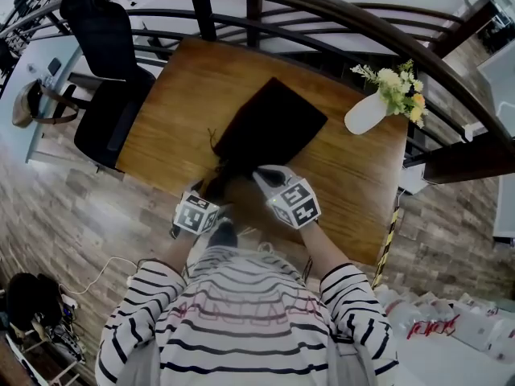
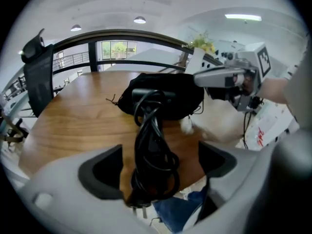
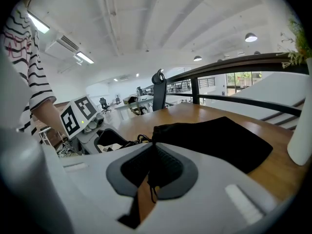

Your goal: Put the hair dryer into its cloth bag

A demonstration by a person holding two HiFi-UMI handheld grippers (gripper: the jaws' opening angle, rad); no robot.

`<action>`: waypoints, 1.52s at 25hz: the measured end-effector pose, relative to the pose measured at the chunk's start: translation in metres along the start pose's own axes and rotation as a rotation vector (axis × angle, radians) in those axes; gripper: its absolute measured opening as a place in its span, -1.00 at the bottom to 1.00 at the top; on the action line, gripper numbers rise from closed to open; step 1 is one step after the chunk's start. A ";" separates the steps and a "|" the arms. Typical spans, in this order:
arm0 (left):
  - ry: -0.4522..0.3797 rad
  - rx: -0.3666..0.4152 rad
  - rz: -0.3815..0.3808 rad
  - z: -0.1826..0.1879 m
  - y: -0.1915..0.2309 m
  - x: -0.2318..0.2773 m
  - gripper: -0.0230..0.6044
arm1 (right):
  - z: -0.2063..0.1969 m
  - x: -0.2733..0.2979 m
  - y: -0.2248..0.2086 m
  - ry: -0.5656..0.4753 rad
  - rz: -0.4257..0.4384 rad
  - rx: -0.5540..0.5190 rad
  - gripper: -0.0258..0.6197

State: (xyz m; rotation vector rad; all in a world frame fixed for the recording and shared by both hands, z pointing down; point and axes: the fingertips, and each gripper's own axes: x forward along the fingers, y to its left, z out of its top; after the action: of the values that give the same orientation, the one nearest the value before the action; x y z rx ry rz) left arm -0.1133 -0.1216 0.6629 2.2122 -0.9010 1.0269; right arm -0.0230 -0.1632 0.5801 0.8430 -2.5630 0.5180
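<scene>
A black cloth bag (image 1: 269, 127) lies on the wooden table (image 1: 177, 127), its mouth toward me. The black hair dryer (image 2: 148, 95) sits with its head inside that mouth. Its handle and bundled black cord (image 2: 153, 155) stick out over the near table edge, the plug (image 2: 139, 206) hanging lowest. My left gripper (image 2: 158, 172) is open, its pads (image 2: 100, 172) on either side of the cord bundle without pressing it. My right gripper (image 3: 152, 172) is shut on the edge of the bag (image 3: 214, 140) at the mouth, a drawstring dangling from the jaws. In the head view the left gripper (image 1: 205, 193) and right gripper (image 1: 261, 175) flank the mouth.
A white vase (image 1: 366, 112) with yellow flowers stands at the table's far right corner. A black office chair (image 1: 105, 71) is at the left of the table. A dark railing (image 1: 322, 14) curves behind it.
</scene>
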 end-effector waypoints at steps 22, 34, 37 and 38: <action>-0.021 -0.033 -0.087 0.037 -0.004 0.018 -0.10 | 0.004 0.006 -0.002 -0.014 -0.021 0.024 -0.88; -0.185 -0.284 -0.286 0.105 -0.015 0.008 -0.11 | 0.010 -0.003 -0.011 -0.021 -0.020 0.047 -0.89; -0.200 -0.263 -0.293 0.115 -0.016 0.019 -0.11 | 0.014 -0.002 -0.008 -0.024 -0.001 0.036 -0.89; -0.208 -0.257 -0.297 0.118 -0.017 0.023 -0.11 | 0.016 -0.003 -0.008 -0.026 0.002 0.034 -0.89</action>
State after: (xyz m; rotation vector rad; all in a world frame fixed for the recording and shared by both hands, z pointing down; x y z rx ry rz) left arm -0.0369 -0.2003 0.6108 2.1732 -0.7150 0.5212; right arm -0.0202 -0.1749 0.5672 0.8646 -2.5859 0.5567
